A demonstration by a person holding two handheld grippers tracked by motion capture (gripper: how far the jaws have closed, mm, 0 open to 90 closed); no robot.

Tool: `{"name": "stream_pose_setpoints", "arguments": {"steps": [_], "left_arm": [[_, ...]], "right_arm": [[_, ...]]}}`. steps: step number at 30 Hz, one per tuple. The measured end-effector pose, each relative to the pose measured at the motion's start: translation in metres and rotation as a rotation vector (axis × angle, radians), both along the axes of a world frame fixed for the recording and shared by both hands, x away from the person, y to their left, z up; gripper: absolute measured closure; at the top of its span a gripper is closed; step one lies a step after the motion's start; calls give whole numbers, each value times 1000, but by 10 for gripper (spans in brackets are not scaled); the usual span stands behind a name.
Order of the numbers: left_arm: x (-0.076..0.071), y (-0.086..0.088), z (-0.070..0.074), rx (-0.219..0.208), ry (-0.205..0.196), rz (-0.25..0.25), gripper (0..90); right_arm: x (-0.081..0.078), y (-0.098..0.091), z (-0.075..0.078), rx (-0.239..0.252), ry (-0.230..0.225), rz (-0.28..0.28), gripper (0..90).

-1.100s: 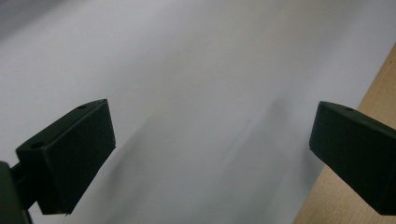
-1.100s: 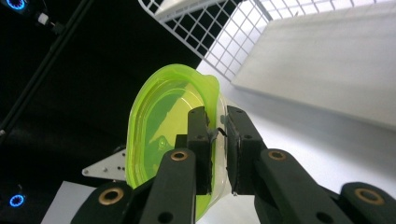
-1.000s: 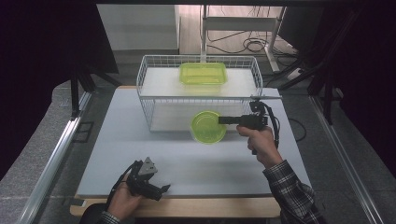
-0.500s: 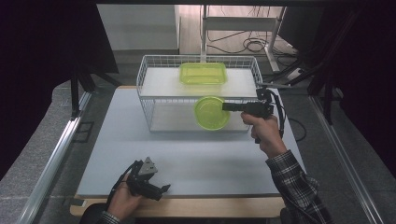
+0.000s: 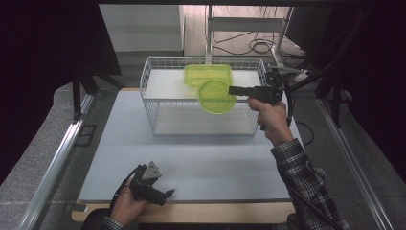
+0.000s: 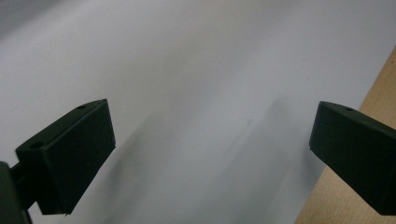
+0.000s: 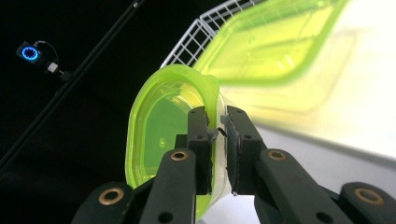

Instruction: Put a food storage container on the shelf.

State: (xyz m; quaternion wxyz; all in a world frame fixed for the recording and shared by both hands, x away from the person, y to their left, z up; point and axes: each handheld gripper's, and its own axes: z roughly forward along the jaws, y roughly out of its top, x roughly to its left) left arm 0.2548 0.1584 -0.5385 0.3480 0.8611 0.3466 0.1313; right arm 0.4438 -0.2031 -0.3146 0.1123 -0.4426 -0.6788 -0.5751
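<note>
Two green plastic containers are showing on this table. Item one: a round green bowl [image 5: 217, 96], translucent, being held by its rim in the right gripper [image 5: 233, 90]. In the right gripper view the black jaws are pinching narrow on the wall of the round green bowl [image 7: 163, 135], one pad inside and one outside, with the bowl tipped on edge. In the high view the bowl is hanging in the air over the front right part of the wire basket [image 5: 158, 103], clear of the table, and its far edge is overlapping the rectangular container as seen from above.

Item two: a rectangular green container [image 5: 208, 74], translucent, sitting inside the wire basket toward its far side. The right gripper view is showing the rectangular green container [image 7: 280, 51] just beyond the bowl, with the white basket [image 7: 196, 37] mesh behind it.

Item three: the wire basket, white, open-topped, standing on the far half of the grey table mat [image 5: 119, 143].

Item four: the left gripper [image 5: 167, 194], resting low at the near left edge of the mat, well apart from the basket. In the left gripper view its jaws are standing wide apart with nothing between them, over the bare mat [image 6: 196, 93] and a strip of the wooden table edge [image 6: 378, 93].

The right forearm is wearing a plaid sleeve [image 5: 306, 177].
</note>
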Motion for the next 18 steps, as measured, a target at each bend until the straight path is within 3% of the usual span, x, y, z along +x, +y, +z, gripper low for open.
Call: {"name": "stream_pose_setpoints", "arguments": {"steps": [11, 18], "left_arm": [[0, -1, 0, 0, 4, -2, 0], [0, -1, -1, 4, 8, -3, 0]], "right_arm": [[15, 12, 26, 35, -44, -66, 810], [25, 19, 37, 9, -72, -113, 809]]}}
